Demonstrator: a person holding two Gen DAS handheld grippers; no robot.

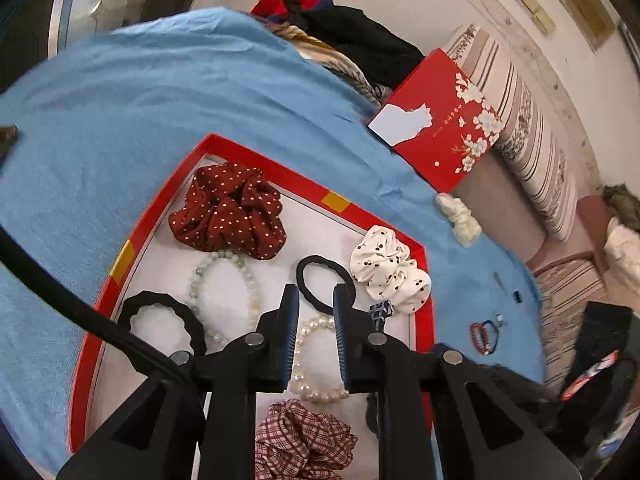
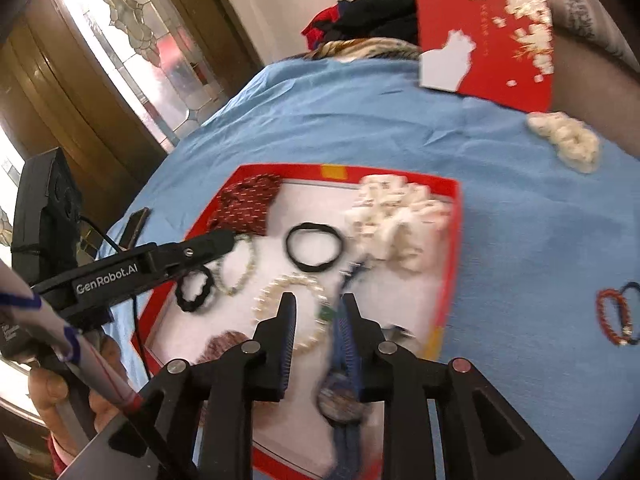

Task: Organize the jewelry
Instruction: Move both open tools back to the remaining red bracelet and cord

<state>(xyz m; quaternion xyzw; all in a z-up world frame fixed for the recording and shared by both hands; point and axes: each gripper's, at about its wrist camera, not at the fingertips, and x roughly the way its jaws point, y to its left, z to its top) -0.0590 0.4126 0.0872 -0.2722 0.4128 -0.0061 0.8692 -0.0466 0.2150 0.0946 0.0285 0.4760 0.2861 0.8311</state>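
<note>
A red-rimmed box tray lies on the blue cloth and holds scrunchies, hair ties and bead bracelets. My left gripper hovers open and empty over the pearl bracelet and the black hair tie. My right gripper is open above the tray's near part; a blue-strapped watch lies just beside its right finger, blurred. The pearl bracelet lies under its fingertips. A red and blue bracelet pair lies on the cloth right of the tray.
The red lid with white flowers leans at the far edge. A cream scrunchie lies on the cloth beyond the tray. Clothes pile at the back. The left gripper's body crosses the tray's left side.
</note>
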